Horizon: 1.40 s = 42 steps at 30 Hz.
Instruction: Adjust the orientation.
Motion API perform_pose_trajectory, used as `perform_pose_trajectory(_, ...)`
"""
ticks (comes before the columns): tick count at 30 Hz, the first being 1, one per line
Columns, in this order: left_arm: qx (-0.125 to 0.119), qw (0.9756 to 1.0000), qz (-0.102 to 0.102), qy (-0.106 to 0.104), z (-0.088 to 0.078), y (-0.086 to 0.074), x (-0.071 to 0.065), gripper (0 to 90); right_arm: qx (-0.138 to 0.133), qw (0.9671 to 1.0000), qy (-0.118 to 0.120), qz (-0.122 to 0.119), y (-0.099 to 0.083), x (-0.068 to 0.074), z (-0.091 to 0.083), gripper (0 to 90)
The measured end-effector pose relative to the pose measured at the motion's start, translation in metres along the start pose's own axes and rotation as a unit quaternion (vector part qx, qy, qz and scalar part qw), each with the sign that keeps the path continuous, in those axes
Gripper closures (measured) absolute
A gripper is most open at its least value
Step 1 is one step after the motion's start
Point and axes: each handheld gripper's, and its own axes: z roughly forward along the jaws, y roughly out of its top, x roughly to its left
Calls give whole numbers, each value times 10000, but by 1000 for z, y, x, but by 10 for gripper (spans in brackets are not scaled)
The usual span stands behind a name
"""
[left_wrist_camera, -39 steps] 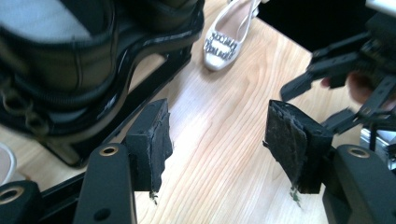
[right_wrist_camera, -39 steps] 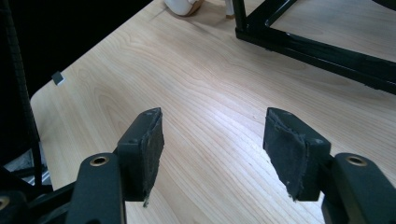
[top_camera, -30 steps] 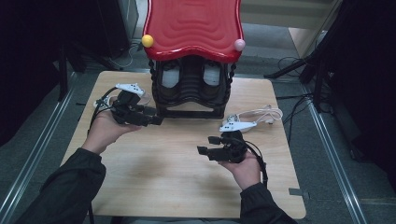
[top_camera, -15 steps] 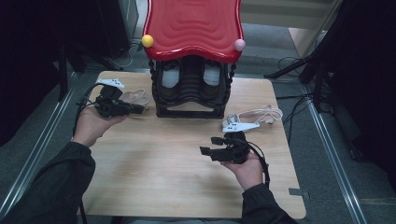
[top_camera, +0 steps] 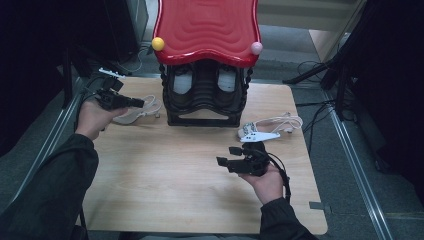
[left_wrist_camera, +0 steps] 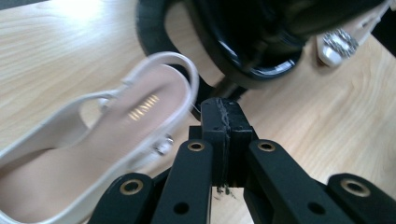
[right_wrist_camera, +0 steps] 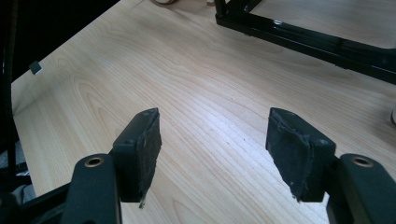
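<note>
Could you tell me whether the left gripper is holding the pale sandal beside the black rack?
Cannot tell. In the left gripper view the left gripper has its pads pressed together, with the sandal alongside; a thin strap may be pinched.

Black rack point(top_camera: 205, 102) blocks worktop point(top_camera: 165, 175) far edge middle; sandals flank it, left point(top_camera: 135, 110), right point(top_camera: 270, 127). Near half bare, free passage.
</note>
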Motion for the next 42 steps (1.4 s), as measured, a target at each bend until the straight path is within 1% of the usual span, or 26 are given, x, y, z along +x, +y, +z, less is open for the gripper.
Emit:
perform_pose_trajectory(3, 106, 9998, 28, 149, 7, 6, 8, 900, -4, 10000, -26, 17, -2, -1, -2, 362)
perform_pose_trajectory(5, 156, 9997, -34, 196, 13, 8, 12, 900, -9, 10000, -45, 42, -3, -2, -3, 360)
perform_pose_trajectory(6, 149, 9996, -84, 225, 16, 8, 14, 900, -10, 10000, -57, 62, -4, -2, -3, 358)
perform_pose_trajectory(7, 150, 9996, -93, 239, 20, 8, 15, 900, -18, 10000, -70, 68, -5, -3, -4, 357)
perform_pose_trajectory(9, 154, 9995, -157, 213, 27, 8, 18, 900, -16, 9999, -106, 76, -6, -3, -5, 355)
perform_pose_trajectory(10, 154, 9995, -157, 213, 27, 8, 18, 900, -16, 9999, -106, 76, -6, -3, -5, 355)
perform_pose_trajectory(11, 149, 9995, -192, 184, 34, 5, 23, 900, -35, 9999, -121, 100, -8, -4, -7, 355)
perform_pose_trajectory(12, 149, 9995, -192, 184, 34, 5, 23, 900, -38, 9998, -129, 120, -8, -4, -8, 355)
perform_pose_trajectory(13, 225, 9991, -292, 225, 41, 1, 27, 900, -51, 9998, -147, 124, -9, -5, -9, 355)
perform_pose_trajectory(15, 264, 9987, -369, 215, 48, -3, 29, 900, -45, 9997, -170, 149, -10, -6, -10, 355)
perform_pose_trajectory(17, 386, 9985, -328, 185, 53, -7, 28, 900, -32, 9997, -181, 166, -11, -6, -10, 354)
perform_pose_trajectory(19, 415, 9985, -294, 183, 57, -9, 26, 900, -20, 9997, -201, 162, -12, -7, -10, 353)
perform_pose_trajectory(22, 409, 9986, -308, 137, 57, -13, 26, 899, -5, 9996, -220, 163, -11, -7, -10, 353)
perform_pose_trajectory(25, 360, 9986, -366, 86, 55, -16, 25, 899, -13, 9997, -209, 141, -11, -7, -10, 353)
perform_pose_trajectory(27, 387, 9986, -343, 58, 54, -17, 25, 899, -9, 9997, -198, 147, -10, -7, -9, 352)
perform_pose_trajectory(30, 402, 9987, -308, 61, 50, -23, 24, 899, 2, 9997, -183, 143, -10, -7, -8, 352)
perform_pose_trajectory(34, 446, 9984, -352, 53, 46, -30, 25, 899, 2, 9998, -153, 122, -9, -6, -6, 352)
perform_pose_trajectory(37, 351, 9985, -419, 74, 41, -35, 27, 899, -11, 9999, -130, 101, -7, -6, -4, 353)
perform_pose_trajectory(38, 358, 9983, -457, 61, 40, -36, 27, 899, -6, 9999, -130, 93, -7, -6, -4, 353)
perform_pose_trajectory(42, 431, 9980, -461, 104, 37, -41, 29, 900, -11, 9999, -116, 78, -5, -6, -2, 353)
